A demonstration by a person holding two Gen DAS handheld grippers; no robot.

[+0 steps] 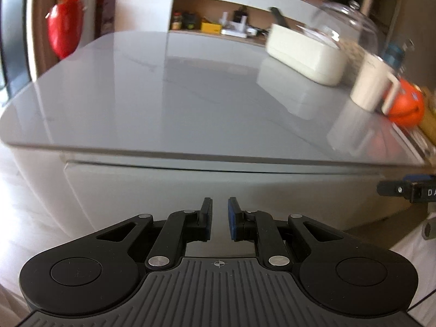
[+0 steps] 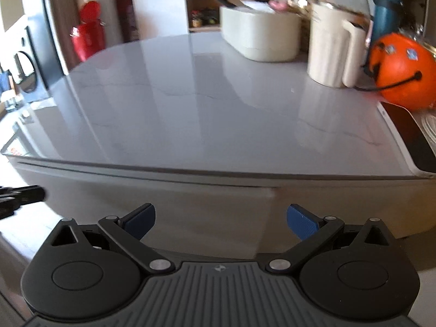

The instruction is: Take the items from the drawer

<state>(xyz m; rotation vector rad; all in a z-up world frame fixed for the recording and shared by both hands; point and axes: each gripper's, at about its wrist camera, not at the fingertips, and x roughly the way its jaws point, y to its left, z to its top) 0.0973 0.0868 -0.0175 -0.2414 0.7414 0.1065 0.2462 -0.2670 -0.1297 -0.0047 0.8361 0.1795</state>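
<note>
A closed pale grey drawer front [image 1: 190, 188] [image 2: 169, 204] sits just under the edge of the glossy grey countertop [image 1: 177, 95] [image 2: 204, 109]; nothing inside it shows. My left gripper [image 1: 220, 215] hovers in front of the drawer face, its fingers drawn almost together with a narrow gap and nothing between them. My right gripper [image 2: 220, 218] faces the same drawer front, fingers spread wide and empty. Each gripper's tip shows at the edge of the other's view: the right gripper [image 1: 406, 188] and the left gripper [image 2: 21, 193].
At the back right of the counter stand a cream box [image 1: 305, 54] [image 2: 259, 35], a cream jug [image 1: 373, 81] [image 2: 332, 46], an orange pumpkin bucket [image 1: 406, 106] [image 2: 400, 70] and a glass dome [image 1: 346, 24]. A black-topped appliance [image 2: 408, 141] lies on the right. A red bottle [image 1: 65, 27] [image 2: 88, 35] stands beyond the left end.
</note>
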